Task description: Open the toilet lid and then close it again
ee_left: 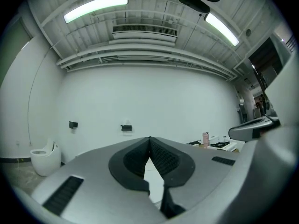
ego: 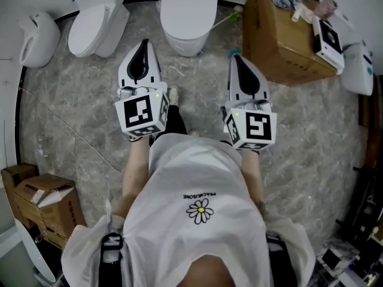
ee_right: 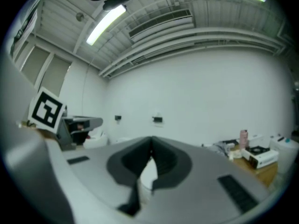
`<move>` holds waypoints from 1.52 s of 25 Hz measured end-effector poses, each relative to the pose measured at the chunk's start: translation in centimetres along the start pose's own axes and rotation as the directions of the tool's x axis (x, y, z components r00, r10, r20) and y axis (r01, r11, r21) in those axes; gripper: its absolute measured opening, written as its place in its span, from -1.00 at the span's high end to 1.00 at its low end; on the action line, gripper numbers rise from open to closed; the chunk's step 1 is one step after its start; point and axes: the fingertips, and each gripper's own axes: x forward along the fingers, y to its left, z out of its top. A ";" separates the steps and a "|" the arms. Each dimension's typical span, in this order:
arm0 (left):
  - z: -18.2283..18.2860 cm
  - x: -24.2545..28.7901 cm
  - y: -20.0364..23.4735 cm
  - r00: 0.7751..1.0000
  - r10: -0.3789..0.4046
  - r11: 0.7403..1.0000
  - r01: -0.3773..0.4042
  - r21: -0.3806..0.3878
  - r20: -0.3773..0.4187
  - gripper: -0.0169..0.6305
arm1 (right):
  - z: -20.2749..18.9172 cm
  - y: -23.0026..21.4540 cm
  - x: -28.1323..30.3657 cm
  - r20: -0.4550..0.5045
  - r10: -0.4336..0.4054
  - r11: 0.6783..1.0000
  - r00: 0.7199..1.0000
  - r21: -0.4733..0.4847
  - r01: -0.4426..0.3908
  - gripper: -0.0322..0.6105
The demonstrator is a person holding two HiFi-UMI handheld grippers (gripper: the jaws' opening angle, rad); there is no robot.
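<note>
The toilet (ego: pixel 187 40), its lid (ego: pixel 188 5) down and its long side running away from the person (ego: pixel 197 184), sits on the floor (ego: pixel 200 79) just ahead between the left tool (ego: pixel 145 45) and the right tool (ego: pixel 236 58), both closed tight and holding nothing.

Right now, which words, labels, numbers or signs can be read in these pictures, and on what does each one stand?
"PEACEMINUSONE" (as best I can read it): upside down on the white shirt, above a daisy.
The cubes on the left hand-held gripper and the right hand-held gripper: black square patterns, no letters.
The label on the white box, on the cardboard box: too small to read.
</note>
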 end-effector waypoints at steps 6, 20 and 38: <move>-1.0 4.9 -0.7 0.997 -0.077 0.997 0.078 0.027 -0.005 0.89 | 0.3 -2.4 3.4 0.016 -0.029 0.997 0.999 0.072 0.028 0.81; -3.9 19.2 5.0 0.990 -0.144 0.990 0.144 -0.005 -0.009 0.89 | 0.3 -3.4 17.6 -0.008 -0.065 0.995 0.998 0.074 0.065 0.80; -0.7 35.1 10.5 0.980 -0.192 0.981 0.193 -0.002 0.050 0.89 | 3.5 -5.7 33.8 0.028 -0.091 0.995 0.995 0.052 0.089 0.80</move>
